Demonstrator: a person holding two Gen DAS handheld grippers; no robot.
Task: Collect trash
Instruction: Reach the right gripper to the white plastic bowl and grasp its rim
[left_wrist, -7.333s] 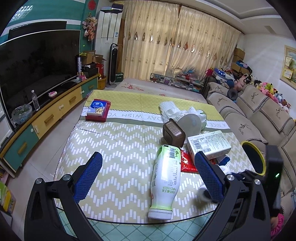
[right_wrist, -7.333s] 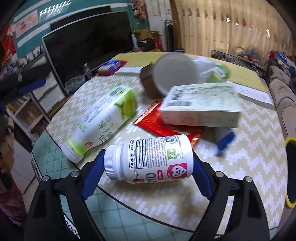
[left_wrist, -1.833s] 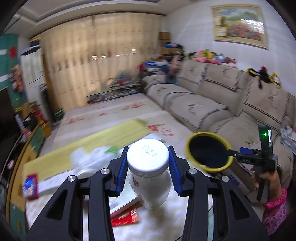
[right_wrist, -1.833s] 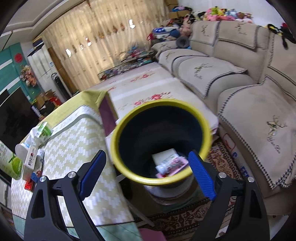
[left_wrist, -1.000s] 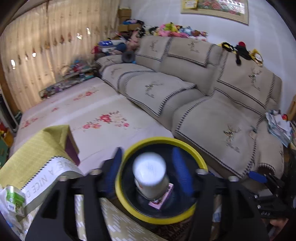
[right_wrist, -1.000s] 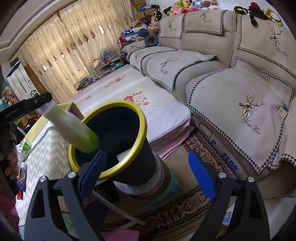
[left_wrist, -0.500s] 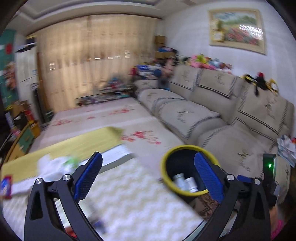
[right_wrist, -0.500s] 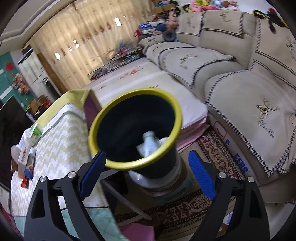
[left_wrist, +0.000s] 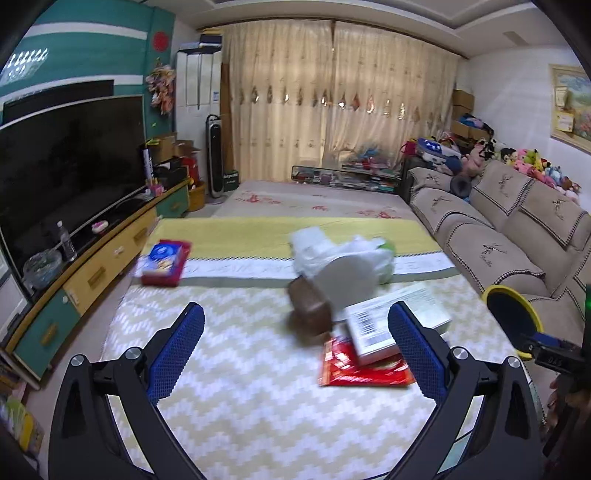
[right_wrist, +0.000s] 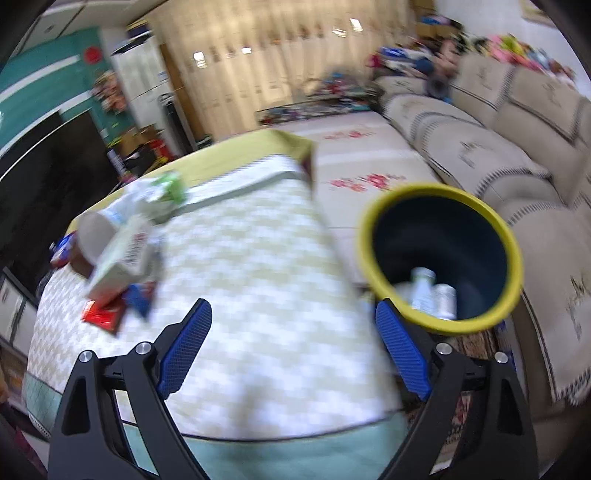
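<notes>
My left gripper (left_wrist: 293, 352) is open and empty above the near part of the table (left_wrist: 240, 406). Ahead of it lie a red wrapper (left_wrist: 354, 373), a white barcoded box (left_wrist: 395, 325), a brown cup with a white lid (left_wrist: 314, 314) and a crumpled white bag (left_wrist: 340, 251). My right gripper (right_wrist: 293, 350) is open and empty over the table's right edge. The yellow-rimmed dark bin (right_wrist: 443, 258) stands just right of it and holds white bottles (right_wrist: 432, 295). The bin also shows in the left wrist view (left_wrist: 513, 317).
A red tissue pack (left_wrist: 164, 262) lies at the table's far left. A TV (left_wrist: 62, 170) on a low cabinet (left_wrist: 92, 273) runs along the left. A beige sofa (left_wrist: 517, 229) runs along the right, behind the bin. The same trash pile shows blurred in the right wrist view (right_wrist: 118, 258).
The left gripper let the white bottle drop into the bin, then swung left and back over the table. The right gripper has turned left from the bin toward the table.
</notes>
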